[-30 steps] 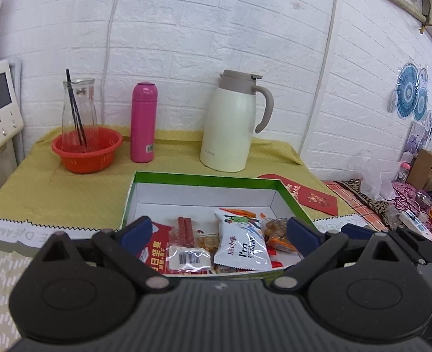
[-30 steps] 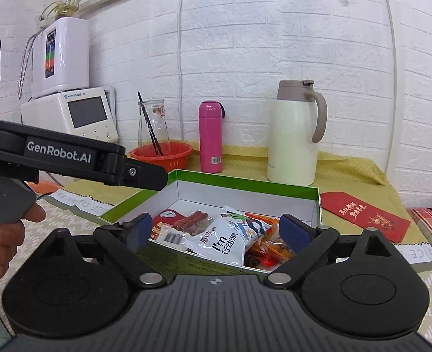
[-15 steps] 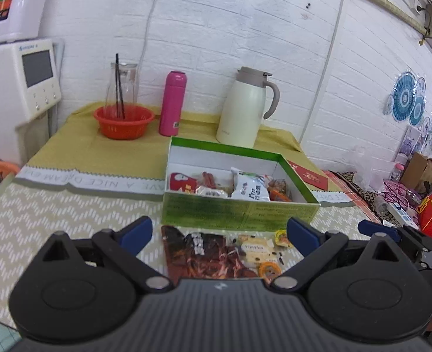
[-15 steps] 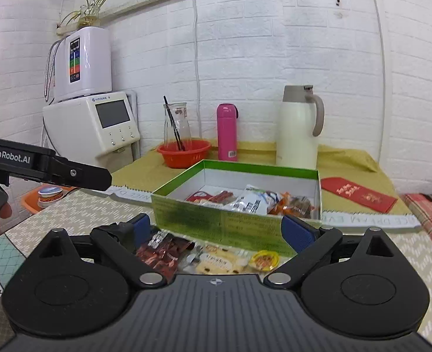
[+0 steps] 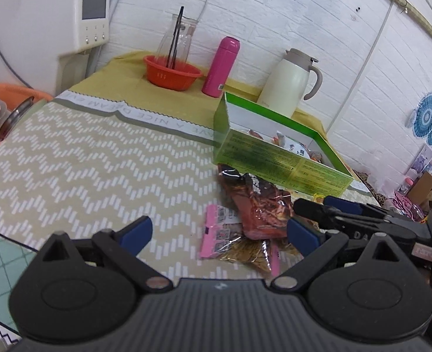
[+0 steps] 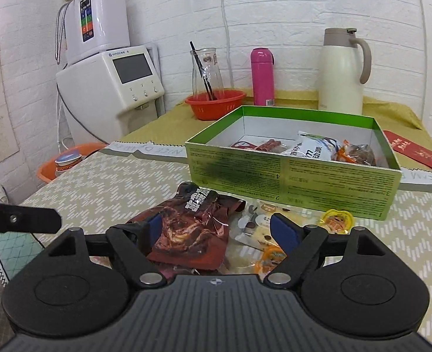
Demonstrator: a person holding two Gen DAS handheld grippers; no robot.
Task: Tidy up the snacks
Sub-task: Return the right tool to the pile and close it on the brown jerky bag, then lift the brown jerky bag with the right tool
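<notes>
Through my left wrist view, my left gripper [image 5: 218, 233] has its blue fingers [image 5: 135, 231] spread apart and holding nothing, above the zigzag-patterned surface [image 5: 78, 170]. A pink-edged snack packet [image 5: 230, 242] lies between them, with a dark red snack bag [image 5: 258, 205] just beyond it, close to the green box [image 5: 277, 158]. My right gripper [image 5: 327, 205] reaches in low from the right side over the loose snacks. Through my right wrist view, the right fingers [image 6: 283, 231] are also apart, empty, and straddle the dark red bag's near end. Small wrapped sweets [image 6: 336, 220] lie beside it, in front of the box, which already holds several packets [image 6: 312, 148]. Behind stand a pink bottle [image 6: 262, 76], a cream jug [image 6: 343, 72] and a red bowl [image 6: 216, 104].
</notes>
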